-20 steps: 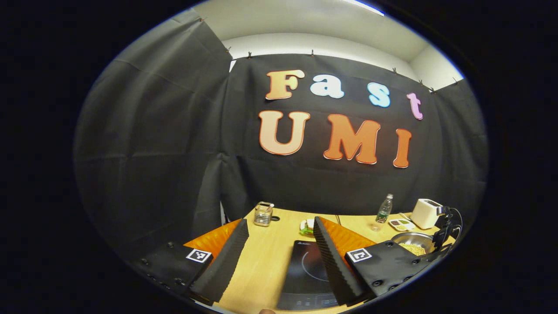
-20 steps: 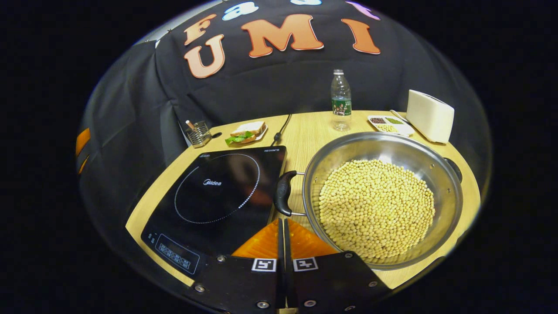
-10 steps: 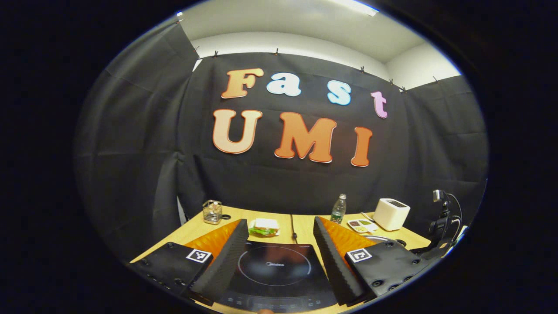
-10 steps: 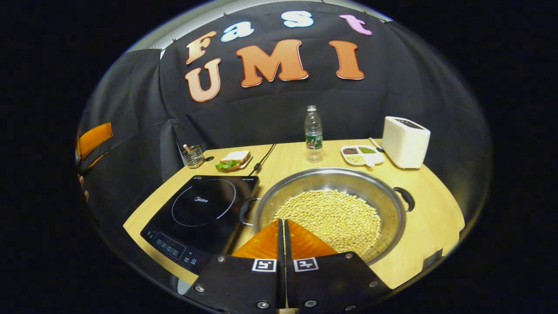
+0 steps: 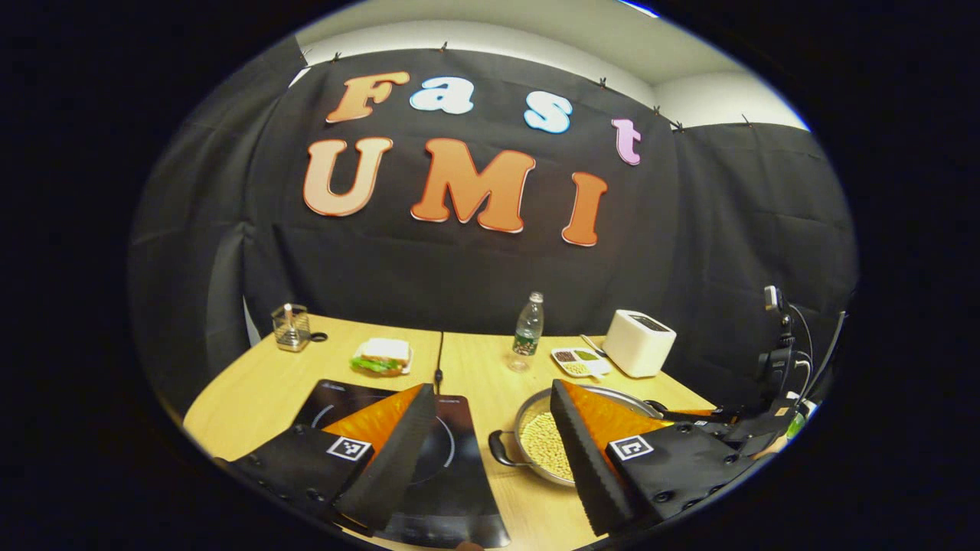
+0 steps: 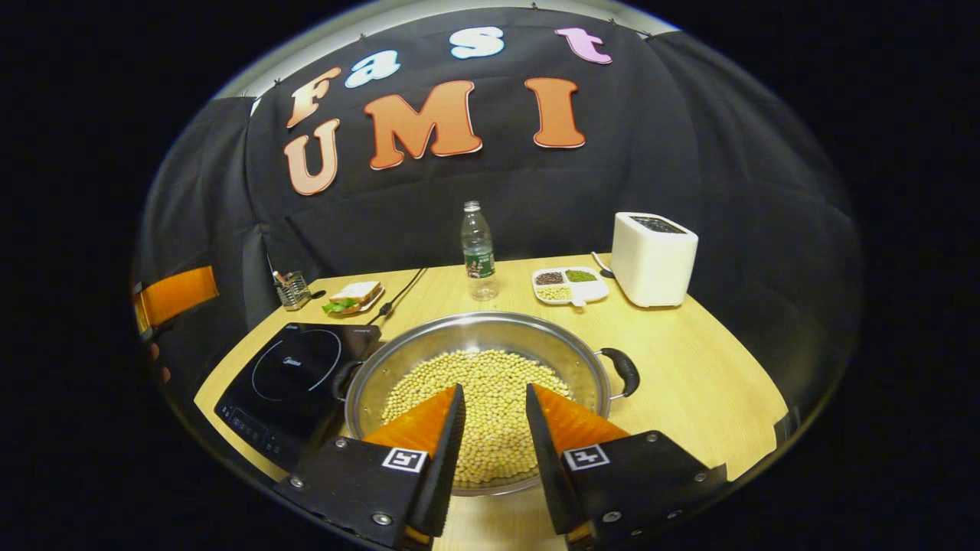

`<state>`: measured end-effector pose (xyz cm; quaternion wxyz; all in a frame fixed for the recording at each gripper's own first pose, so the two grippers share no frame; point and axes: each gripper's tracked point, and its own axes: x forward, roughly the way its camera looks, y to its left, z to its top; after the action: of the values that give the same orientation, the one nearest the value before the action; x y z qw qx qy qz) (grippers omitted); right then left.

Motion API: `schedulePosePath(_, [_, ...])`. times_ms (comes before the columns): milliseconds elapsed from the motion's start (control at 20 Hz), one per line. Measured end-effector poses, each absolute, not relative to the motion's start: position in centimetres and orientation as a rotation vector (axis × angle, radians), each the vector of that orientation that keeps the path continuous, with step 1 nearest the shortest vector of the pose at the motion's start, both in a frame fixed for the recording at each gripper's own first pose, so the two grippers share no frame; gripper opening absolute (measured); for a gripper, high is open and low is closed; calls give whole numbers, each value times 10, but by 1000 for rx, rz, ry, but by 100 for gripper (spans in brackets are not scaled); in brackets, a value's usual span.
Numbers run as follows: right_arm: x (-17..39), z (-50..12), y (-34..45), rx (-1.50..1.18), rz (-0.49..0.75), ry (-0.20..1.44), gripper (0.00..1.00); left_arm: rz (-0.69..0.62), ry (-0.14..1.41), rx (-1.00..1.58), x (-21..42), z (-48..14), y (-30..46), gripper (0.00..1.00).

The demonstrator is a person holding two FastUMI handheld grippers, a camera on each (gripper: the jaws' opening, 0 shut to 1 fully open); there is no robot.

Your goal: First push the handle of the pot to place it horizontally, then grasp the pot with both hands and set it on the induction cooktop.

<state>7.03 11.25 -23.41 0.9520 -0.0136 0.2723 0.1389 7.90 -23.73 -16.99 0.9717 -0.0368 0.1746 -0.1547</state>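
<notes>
Your right gripper [image 6: 494, 398] hangs above the near rim of the pot [image 6: 429, 344], its fingers parted a little and holding nothing. Your left gripper [image 5: 490, 394] is spread wide and also empty, above the near edge of the table [image 5: 253, 390]. The pot is full of pale beans [image 6: 490, 390] and stands on the table just to the right of the induction cooktop [image 6: 295, 367]; its two black handles [image 6: 622, 370] point left and right. Behind the pot you see a water bottle [image 6: 478, 249], a divided dish [image 6: 568, 284] and a white toaster [image 6: 652, 259]. Behind the cooktop lie a sandwich [image 6: 350, 296] and a wire holder [image 6: 292, 290].
</notes>
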Motion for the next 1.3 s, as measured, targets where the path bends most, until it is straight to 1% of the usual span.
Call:
schedulePosePath(50, [73, -235, 106, -28, 272, 555, 58, -314, 374, -68, 82, -179, -243, 98])
schedulePosePath(100, [78, -235, 99, -30, 261, 551, 60, -316, 396, -60, 83, -188, -249, 98])
schedulePosePath(150, [83, -236, 92, -34, 247, 546, 67, -321, 412, -56, 86, -196, -255, 98])
schedulePosePath(200, [89, -236, 85, -36, 231, 541, 70, -326, 429, -52, 89, -203, -261, 98])
schedulePosePath(300, [101, -240, 72, -35, 199, 544, 78, -328, 467, -38, 94, -223, -268, 98])
schedulePosePath(350, [106, -243, 67, -35, 186, 549, 86, -329, 484, -30, 98, -232, -272, 99])
schedulePosePath(450, [116, -251, 57, -45, 162, 562, 94, -330, 512, -15, 106, -247, -279, 98])
schedulePosePath(750, [139, -282, 42, -53, 121, 634, 94, -325, 618, 8, 126, -297, -288, 98])
schedulePosePath(950, [149, -297, 37, -53, 103, 671, 94, -327, 694, -19, 127, -320, -297, 98])
schedulePosePath(1100, [151, -306, 42, -49, 107, 700, 95, -323, 725, -14, 126, -333, -296, 97])
schedulePosePath(1300, [151, -312, 43, -40, 114, 724, 95, -323, 772, -29, 128, -350, -299, 99])
